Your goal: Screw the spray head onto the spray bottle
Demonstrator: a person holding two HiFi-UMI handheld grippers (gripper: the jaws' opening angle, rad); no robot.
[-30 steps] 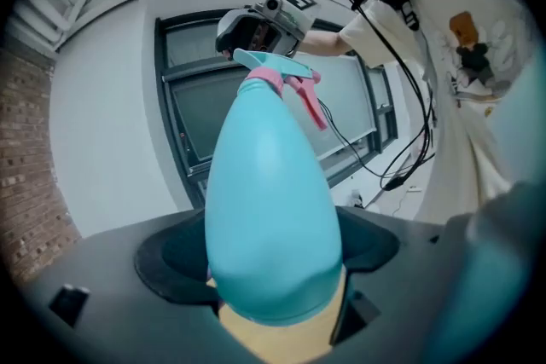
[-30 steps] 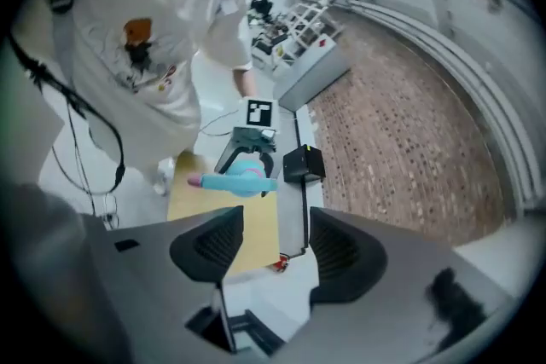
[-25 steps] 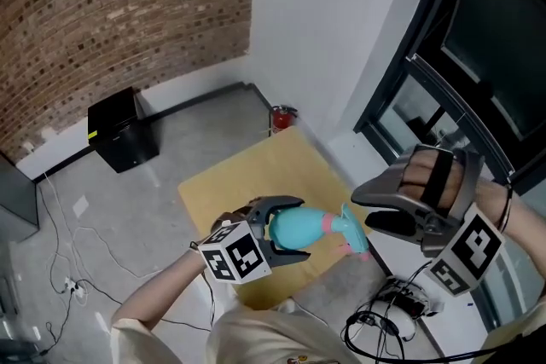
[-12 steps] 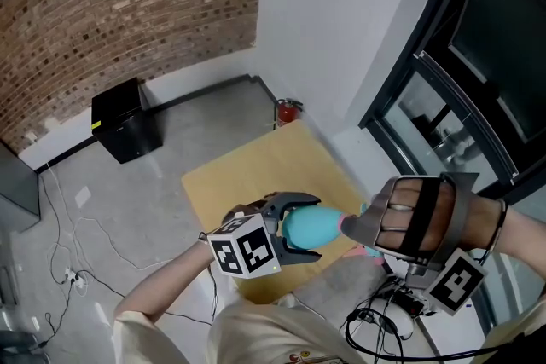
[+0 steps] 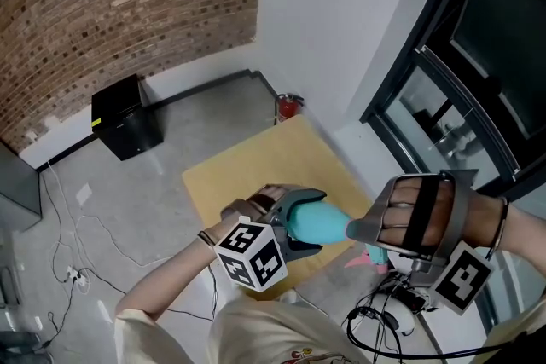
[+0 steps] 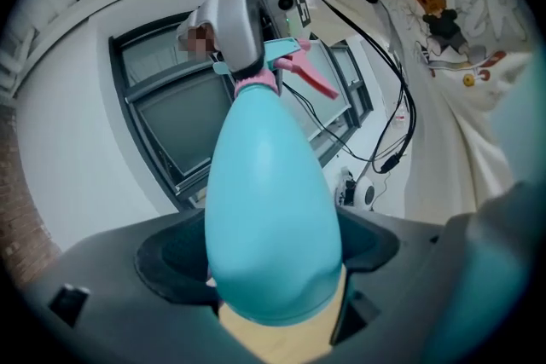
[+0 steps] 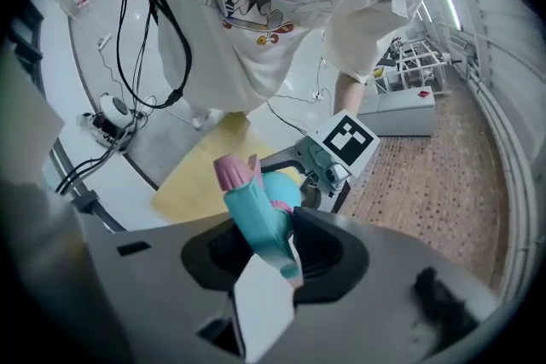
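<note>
Lower middle of the head view, the left gripper (image 5: 300,222) clamps the blue bottle (image 5: 322,224) round its belly, sideways above the yellow table (image 5: 247,170), likely to stop it turning. Further right, the right gripper (image 7: 275,250) is closed on the spray head (image 7: 252,202) at the bottle's neck, placed for twisting; how tight the thread is I can't tell

Glossy smooth plastic spray bottle (image 6: 271,209)
</note>
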